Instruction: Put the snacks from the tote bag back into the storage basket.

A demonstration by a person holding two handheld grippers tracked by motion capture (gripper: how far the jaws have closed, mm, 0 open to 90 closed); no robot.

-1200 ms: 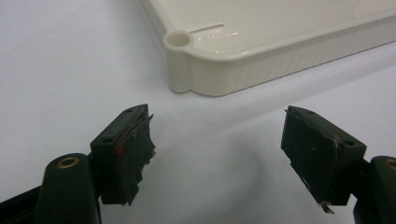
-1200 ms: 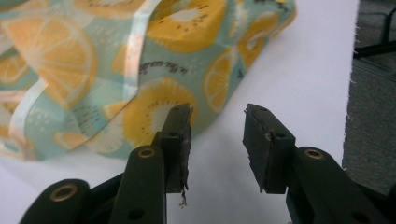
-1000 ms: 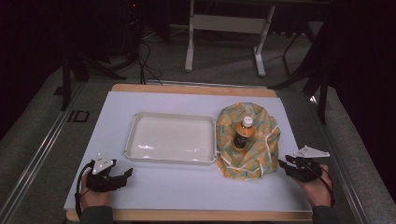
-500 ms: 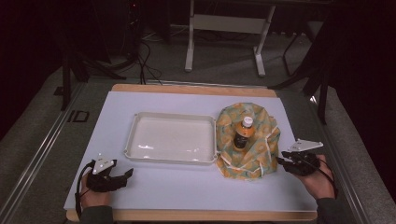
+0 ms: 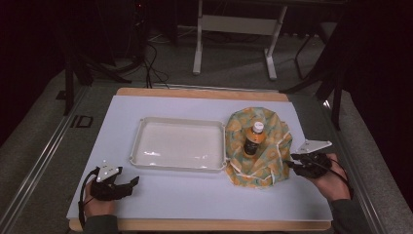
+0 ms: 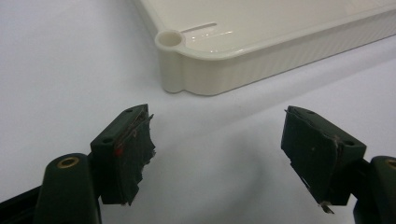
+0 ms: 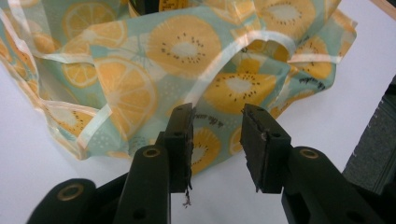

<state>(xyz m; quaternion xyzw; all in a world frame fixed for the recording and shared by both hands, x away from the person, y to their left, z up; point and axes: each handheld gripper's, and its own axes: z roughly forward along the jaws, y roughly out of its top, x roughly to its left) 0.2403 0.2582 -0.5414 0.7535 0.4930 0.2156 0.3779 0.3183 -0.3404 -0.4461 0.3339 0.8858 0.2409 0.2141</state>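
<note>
Two grippers sit at the near edge of my table. My left gripper rests low on the white table cover, just short of the near left corner of the cream tray. In the left gripper view its jaws stand wide apart with bare cover between them, holding nothing, and the tray's rounded corner lies a little beyond the tips.

My right gripper is at the right side, its hand coming in from the bottom right. It points at the fruit-print cloth bag, which lies slumped on the cover just right of the tray and touching its right wall. A brown bottle with an orange collar and pale cap stands upright in the open middle of the bag, the fabric bunched around it.

In the right gripper view the jaws are drawn in as narrow as I have them, yet a gap shows between the pads. The bag's printed fabric and its pale ribbon handles lie right behind and above the tips. I can see no fold or ribbon pinched between the pads from this angle, and the near edge of the cloth sits at about the level of the tips, so I cannot tell whether any fabric is caught. From the high view the tips meet the right edge of the bag.
</note>
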